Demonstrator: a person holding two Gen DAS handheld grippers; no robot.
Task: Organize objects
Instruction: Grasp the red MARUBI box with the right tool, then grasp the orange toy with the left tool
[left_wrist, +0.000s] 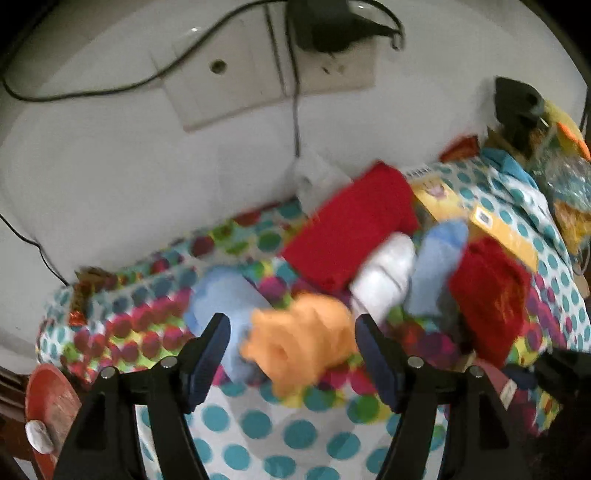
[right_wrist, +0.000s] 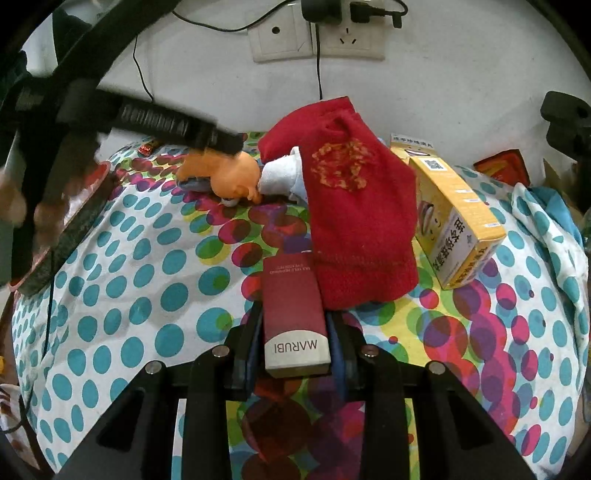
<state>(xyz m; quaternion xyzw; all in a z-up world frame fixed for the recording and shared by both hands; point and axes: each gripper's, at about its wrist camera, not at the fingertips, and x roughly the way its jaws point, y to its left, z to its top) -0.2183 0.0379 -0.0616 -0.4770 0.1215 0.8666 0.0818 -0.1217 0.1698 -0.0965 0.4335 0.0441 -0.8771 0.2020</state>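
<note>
In the left wrist view my left gripper (left_wrist: 291, 321) stands open over a table covered in a dotted cloth (left_wrist: 258, 424). A crumpled orange sock (left_wrist: 299, 347) lies between its fingers, with a gap to each pad. Beyond it lie a light blue sock (left_wrist: 225, 295), a white sock (left_wrist: 384, 280), another blue sock (left_wrist: 436, 269) and two red socks (left_wrist: 351, 236) (left_wrist: 487, 302). My right gripper (right_wrist: 295, 354) is shut on a dark red MARUBI box (right_wrist: 295, 314), which points towards the big red sock (right_wrist: 354, 206). In the right wrist view, a finger of the left gripper (right_wrist: 177, 123) hangs over the orange sock (right_wrist: 221, 173).
A yellow carton (right_wrist: 454, 221) lies right of the red sock. Wall sockets (right_wrist: 317, 37) with plugs and cables sit just behind the table. A red dish (left_wrist: 48, 402) is at the left edge. Bags and a black device (left_wrist: 517, 107) crowd the far right, beside a small red box (right_wrist: 502, 166).
</note>
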